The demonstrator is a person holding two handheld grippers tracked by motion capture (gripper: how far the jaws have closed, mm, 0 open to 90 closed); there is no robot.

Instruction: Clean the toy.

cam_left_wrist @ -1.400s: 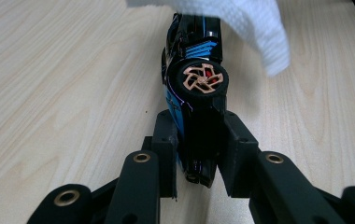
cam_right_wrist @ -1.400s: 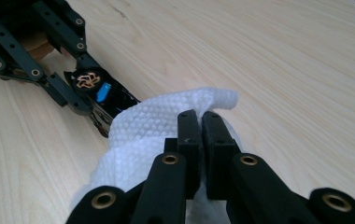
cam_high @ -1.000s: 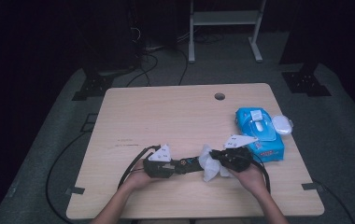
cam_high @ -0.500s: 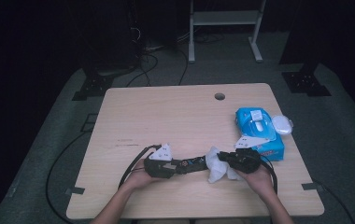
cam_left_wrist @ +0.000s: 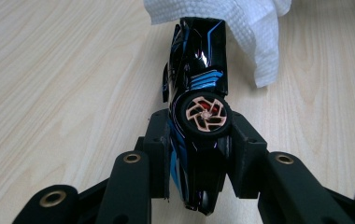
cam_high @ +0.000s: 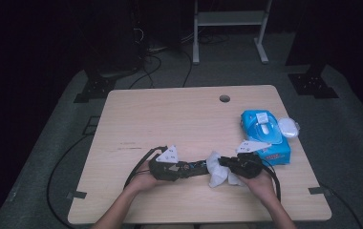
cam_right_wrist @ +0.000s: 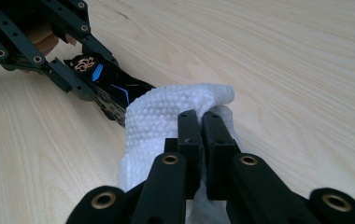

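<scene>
With the toy car (cam_left_wrist: 199, 93) clamped on its side just above the counter (cam_high: 179, 119) by the left gripper (cam_left_wrist: 199, 154), whose jaws had just been easing apart, a hard rub from the wipe (cam_right_wrist: 166, 116) pinched in the right gripper (cam_right_wrist: 201, 126) could have knocked it loose.

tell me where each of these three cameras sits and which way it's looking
High view: above the person's side, looking forward and down on the table; forearms, both hands.
Left gripper view: on the left gripper, looking along its jaws clamping the toy car.
Right gripper view: on the right gripper, jaws pinching the white wipe; the left gripper beyond.
Shared: car and wipe.
</scene>
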